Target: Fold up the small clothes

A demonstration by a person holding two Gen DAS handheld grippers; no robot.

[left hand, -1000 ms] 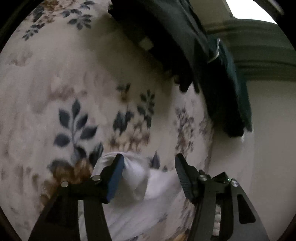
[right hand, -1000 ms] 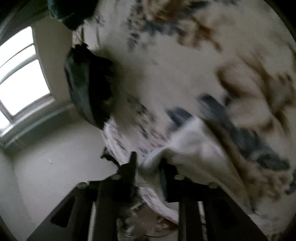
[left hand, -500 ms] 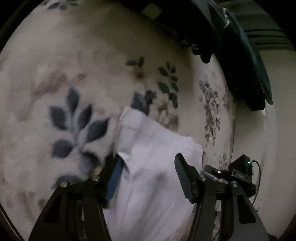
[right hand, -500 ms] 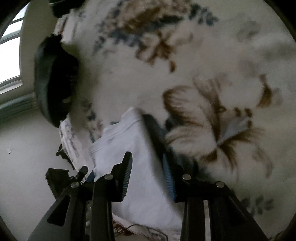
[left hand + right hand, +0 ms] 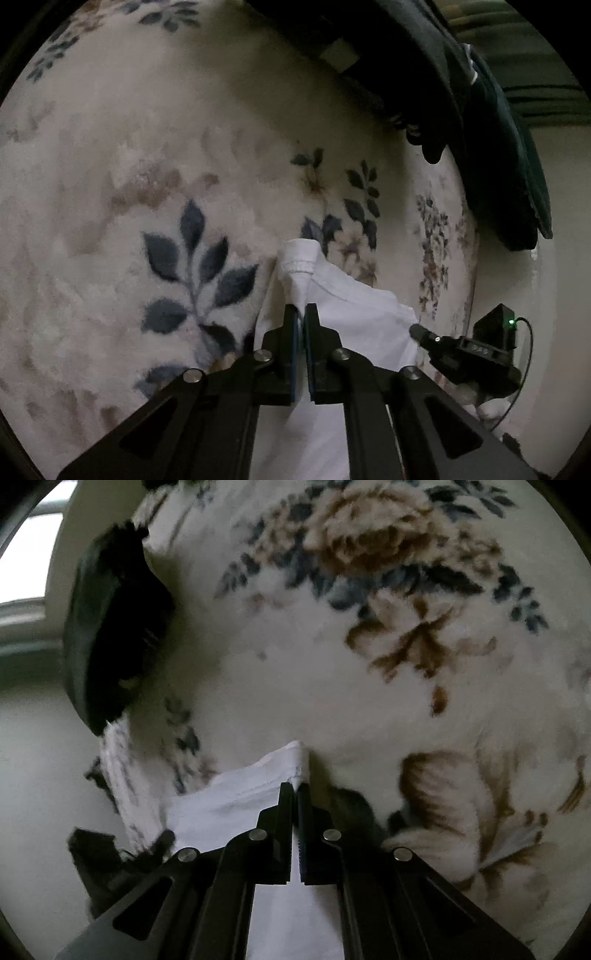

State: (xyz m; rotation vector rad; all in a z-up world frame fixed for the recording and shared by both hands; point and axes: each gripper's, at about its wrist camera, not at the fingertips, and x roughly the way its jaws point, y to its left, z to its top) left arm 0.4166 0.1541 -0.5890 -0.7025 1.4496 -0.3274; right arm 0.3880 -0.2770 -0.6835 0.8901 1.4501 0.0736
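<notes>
A corner of the white garment (image 5: 354,314) is clamped by the left tool (image 5: 302,308); another corner is pinched by the right tool (image 5: 295,787), over the floral blanket (image 5: 147,155).

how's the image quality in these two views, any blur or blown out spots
Left wrist view: dim and sharp around the white garment, with the dark clothes nearly featureless. Right wrist view: the floral blanket is softly blurred, and the window at far left is blown out.

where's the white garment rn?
White garment lies on the floral blanket, low-centre in both wrist views, near the bed edge; left gripper and right gripper each pinch a far corner.
</notes>
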